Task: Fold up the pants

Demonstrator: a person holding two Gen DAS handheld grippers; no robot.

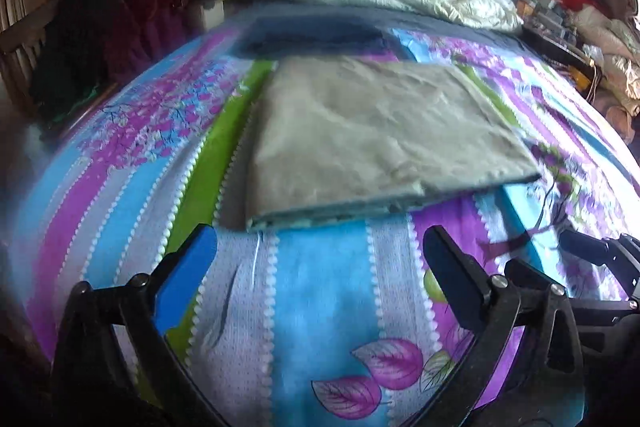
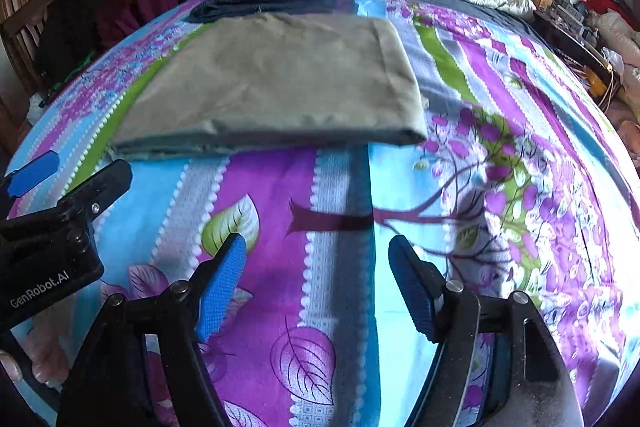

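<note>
On the striped floral bedspread (image 1: 320, 287) ahead of you, your left gripper (image 1: 320, 267) hovers spread and empty; the tan pants (image 1: 372, 135) lie folded flat between and beyond both tools, a dark blue garment (image 2: 272, 3) just behind them; your right gripper (image 2: 316, 283) is likewise spread, holding nothing.

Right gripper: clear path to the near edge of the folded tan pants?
Probably yes. The right gripper is open and empty, and only bare bedsheet lies between it and the tan pants.
</note>
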